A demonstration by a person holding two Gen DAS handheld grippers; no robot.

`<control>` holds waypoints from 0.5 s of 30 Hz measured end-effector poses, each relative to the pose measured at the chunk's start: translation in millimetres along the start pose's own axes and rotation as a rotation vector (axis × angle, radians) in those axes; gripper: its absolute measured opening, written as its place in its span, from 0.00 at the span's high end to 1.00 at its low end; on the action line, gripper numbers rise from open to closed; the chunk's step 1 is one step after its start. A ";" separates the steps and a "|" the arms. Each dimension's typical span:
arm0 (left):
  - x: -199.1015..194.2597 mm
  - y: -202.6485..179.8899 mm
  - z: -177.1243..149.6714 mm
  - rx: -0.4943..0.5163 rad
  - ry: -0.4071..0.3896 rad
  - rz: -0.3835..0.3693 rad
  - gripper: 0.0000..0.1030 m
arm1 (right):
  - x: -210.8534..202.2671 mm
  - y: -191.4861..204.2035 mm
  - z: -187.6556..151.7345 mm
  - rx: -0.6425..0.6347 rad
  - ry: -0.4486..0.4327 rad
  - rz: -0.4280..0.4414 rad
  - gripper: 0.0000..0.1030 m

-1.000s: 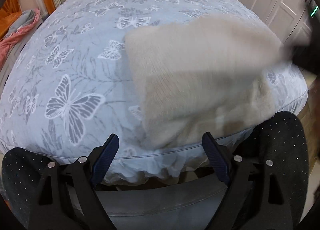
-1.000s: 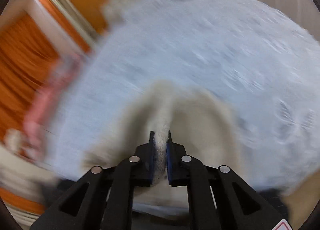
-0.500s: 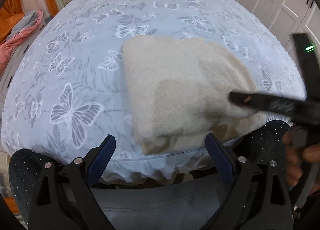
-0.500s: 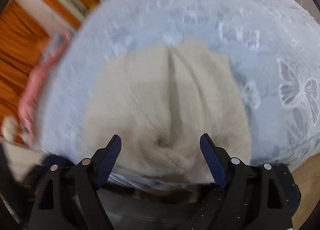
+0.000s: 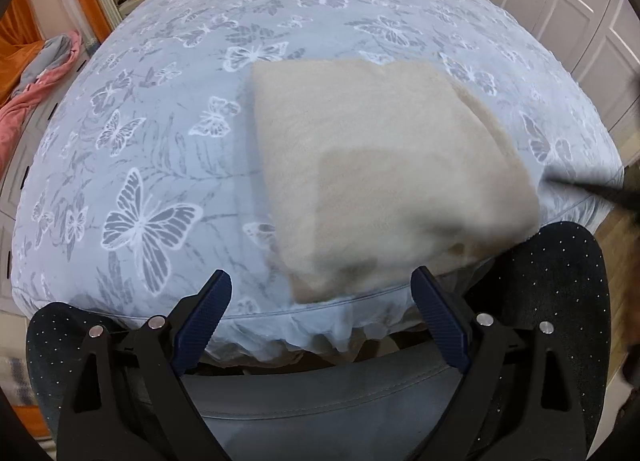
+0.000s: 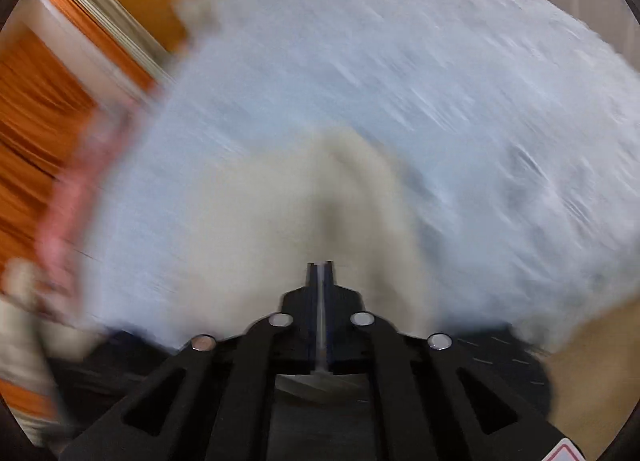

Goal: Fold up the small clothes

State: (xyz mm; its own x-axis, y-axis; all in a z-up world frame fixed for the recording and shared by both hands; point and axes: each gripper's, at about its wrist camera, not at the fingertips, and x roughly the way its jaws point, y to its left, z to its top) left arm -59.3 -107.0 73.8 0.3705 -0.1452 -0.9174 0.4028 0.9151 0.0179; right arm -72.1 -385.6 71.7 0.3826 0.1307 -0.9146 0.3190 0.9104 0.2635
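1. Butterfly-print bed point(image 5: 168, 133) carries the cream folded garment point(image 5: 384, 165) near its front edge, right of centre.
2. Left tool point(image 5: 320, 301) hovers with jaws wide apart, empty.
3. Right tool point(image 6: 319, 273) has its jaws together; blur hides whether cloth is pinched.
4. Judgement: press layers flat, corners aligned.
5. Open bedspread lies left and behind; the front edge is close, so work away from it.
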 end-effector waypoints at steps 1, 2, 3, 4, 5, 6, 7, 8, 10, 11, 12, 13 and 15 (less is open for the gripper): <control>1.0 -1.8 -0.5 0.009 0.004 0.003 0.14 | 16.4 -8.3 -7.0 0.005 0.060 -0.059 1.00; 0.6 -4.2 -1.8 0.025 0.003 0.009 0.14 | 29.6 -17.7 -15.6 0.046 0.114 -0.078 1.00; -0.1 -5.4 -3.1 0.033 0.000 0.015 0.13 | 27.3 -25.1 -21.5 0.113 0.112 -0.003 0.96; 0.1 -5.5 -4.1 0.036 0.000 0.023 0.13 | 17.3 -30.8 -24.5 0.179 0.077 0.101 0.93; 1.1 -4.7 -4.4 0.033 0.003 0.023 0.13 | 8.9 -32.4 -24.6 0.214 0.042 0.150 0.88; 2.9 -3.2 -4.5 0.025 0.011 0.021 0.13 | 1.5 -31.6 -22.0 0.232 0.011 0.181 0.79; 5.2 -1.8 -4.4 0.017 0.020 0.019 0.13 | -6.0 -25.9 -14.7 0.219 -0.015 0.197 0.72; 7.1 -0.7 -4.3 0.006 0.029 0.015 0.13 | -8.8 -20.6 -6.2 0.200 -0.031 0.205 0.55; 6.5 0.7 -4.3 -0.007 0.030 0.014 0.13 | -11.8 -6.4 11.1 0.148 -0.063 0.204 0.33; 4.0 2.0 -4.2 -0.013 0.021 0.016 0.13 | -9.6 -1.2 16.6 0.129 -0.067 0.201 0.25; 1.2 3.4 -4.0 -0.019 0.012 0.017 0.13 | -2.2 5.0 24.2 0.109 -0.066 0.193 0.22; -0.8 5.1 -3.8 -0.023 0.007 0.018 0.13 | 6.8 6.2 31.9 0.098 -0.056 0.173 0.22; -2.1 9.7 -3.8 -0.033 0.005 0.026 0.13 | 40.2 9.9 48.2 0.100 0.011 0.128 0.22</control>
State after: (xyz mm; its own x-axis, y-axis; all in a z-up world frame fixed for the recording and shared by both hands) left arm -59.4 -96.4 74.4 0.3762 -0.1194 -0.9188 0.3654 0.9304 0.0287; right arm -11.8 -390.2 52.4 0.4164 0.2484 -0.8746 0.3534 0.8421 0.4074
